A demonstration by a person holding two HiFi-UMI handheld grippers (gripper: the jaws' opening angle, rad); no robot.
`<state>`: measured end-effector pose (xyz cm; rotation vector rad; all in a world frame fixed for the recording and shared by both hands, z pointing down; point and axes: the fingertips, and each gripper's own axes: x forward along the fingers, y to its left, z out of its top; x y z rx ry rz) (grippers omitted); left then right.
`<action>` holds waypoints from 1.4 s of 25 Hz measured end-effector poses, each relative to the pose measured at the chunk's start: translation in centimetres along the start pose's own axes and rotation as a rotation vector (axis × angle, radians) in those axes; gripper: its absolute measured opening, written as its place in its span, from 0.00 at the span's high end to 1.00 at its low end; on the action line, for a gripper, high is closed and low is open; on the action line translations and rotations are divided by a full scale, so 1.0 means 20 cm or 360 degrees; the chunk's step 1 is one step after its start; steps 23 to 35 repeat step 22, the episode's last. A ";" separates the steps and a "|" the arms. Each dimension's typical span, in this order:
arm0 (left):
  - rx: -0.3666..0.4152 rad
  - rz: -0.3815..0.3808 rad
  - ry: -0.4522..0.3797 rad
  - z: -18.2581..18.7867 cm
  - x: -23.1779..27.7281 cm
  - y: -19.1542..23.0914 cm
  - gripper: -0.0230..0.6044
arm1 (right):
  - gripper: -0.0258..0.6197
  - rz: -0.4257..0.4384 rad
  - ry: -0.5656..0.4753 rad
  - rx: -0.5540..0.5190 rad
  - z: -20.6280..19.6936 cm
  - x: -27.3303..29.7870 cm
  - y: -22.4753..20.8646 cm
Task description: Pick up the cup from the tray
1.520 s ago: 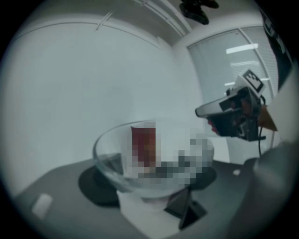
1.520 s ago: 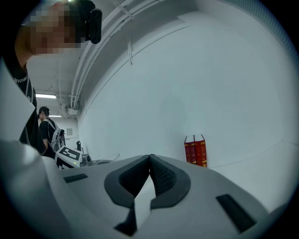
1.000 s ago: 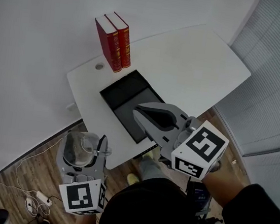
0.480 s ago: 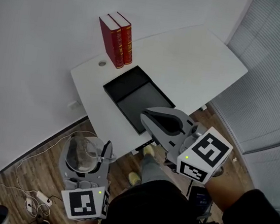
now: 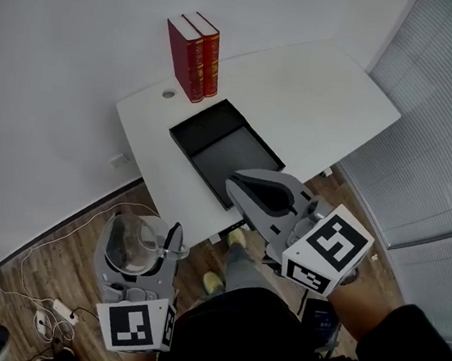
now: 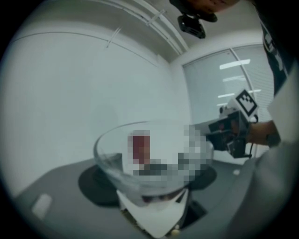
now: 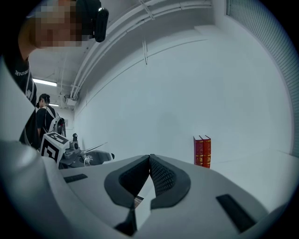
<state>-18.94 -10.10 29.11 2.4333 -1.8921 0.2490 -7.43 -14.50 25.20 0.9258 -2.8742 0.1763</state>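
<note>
A clear glass cup (image 5: 132,240) sits between the jaws of my left gripper (image 5: 139,247), which is shut on it, off the table's near left corner and above the wooden floor. In the left gripper view the cup (image 6: 112,158) fills the middle, with the dark pads (image 6: 96,186) on either side of it. The black tray (image 5: 186,133) lies on the white table (image 5: 321,89) with nothing in it. My right gripper (image 5: 235,185) hangs over the tray's near corner, shut and holding nothing. Its pads meet at the tip in the right gripper view (image 7: 150,159).
Two red books (image 5: 195,54) stand upright at the table's far left, beyond the tray, and also show in the right gripper view (image 7: 202,151). Window blinds (image 5: 448,122) run along the right. Cables and a power strip (image 5: 52,309) lie on the floor at the left.
Both grippers have drawn back a little from the table toward the person. The cup stays in the left gripper, and the right gripper stays shut.
</note>
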 end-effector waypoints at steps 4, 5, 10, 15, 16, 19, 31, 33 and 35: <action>-0.0012 0.0000 -0.0005 0.00 -0.01 0.01 0.35 | 0.94 0.0012 -0.0003 0.0007 -0.01 0.01 0.02; -0.0013 -0.0002 -0.0005 0.00 -0.01 0.01 0.35 | 0.94 0.0016 -0.0003 0.0005 -0.01 0.01 0.02; -0.0005 -0.0012 0.0005 -0.02 -0.01 0.01 0.35 | 0.94 0.0026 0.0001 0.0002 -0.01 0.03 0.03; -0.0008 -0.0016 0.0003 -0.01 -0.01 0.02 0.35 | 0.94 0.0037 0.0012 -0.0011 0.00 0.05 0.04; -0.0008 -0.0017 0.0002 -0.01 -0.01 0.03 0.35 | 0.94 0.0039 0.0014 -0.0013 0.00 0.05 0.05; -0.0002 -0.0016 0.0000 0.00 -0.01 0.03 0.35 | 0.94 0.0043 0.0020 -0.0014 -0.01 0.05 0.05; 0.0001 -0.0016 -0.0003 0.00 -0.01 0.02 0.35 | 0.94 0.0045 0.0024 -0.0016 -0.01 0.04 0.04; 0.0001 -0.0016 -0.0003 0.00 -0.01 0.02 0.35 | 0.94 0.0045 0.0024 -0.0016 -0.01 0.04 0.04; 0.0001 -0.0016 -0.0003 0.00 -0.01 0.02 0.35 | 0.94 0.0045 0.0024 -0.0016 -0.01 0.04 0.04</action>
